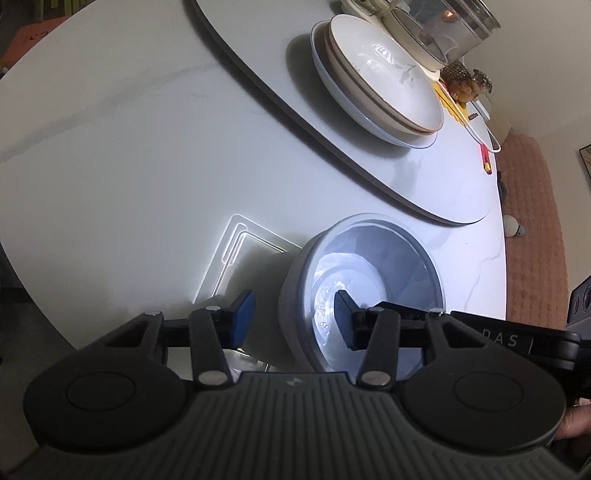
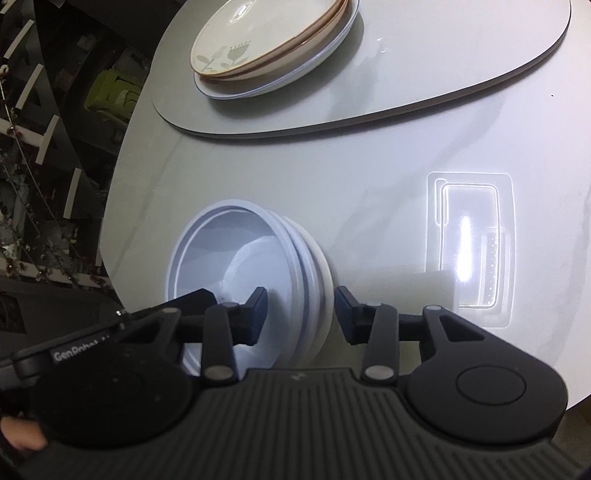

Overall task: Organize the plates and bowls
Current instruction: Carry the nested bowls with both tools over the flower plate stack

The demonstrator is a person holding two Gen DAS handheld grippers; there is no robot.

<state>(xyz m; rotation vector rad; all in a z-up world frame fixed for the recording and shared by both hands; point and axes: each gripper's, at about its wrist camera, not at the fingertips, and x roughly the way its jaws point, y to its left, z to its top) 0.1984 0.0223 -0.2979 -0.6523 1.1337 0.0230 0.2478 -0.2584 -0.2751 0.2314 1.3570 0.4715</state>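
Bowls [image 2: 251, 280] rim between both wide-open grippers' fingers, ungripped.

Both wrist views look steeply down, close over the white bowls [image 1: 364, 284] [image 2: 243, 280], from opposite rims. Each faces across the table [image 1: 129, 147] [image 2: 369, 155] toward the shared plate stack [image 1: 380, 81] [image 2: 273, 48] farther off.

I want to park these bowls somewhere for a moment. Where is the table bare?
Bare tabletop lies between the bowls, the clear tray and the raised turntable. The turntable beside the plate stack is also free. Its far side is crowded around the pot.
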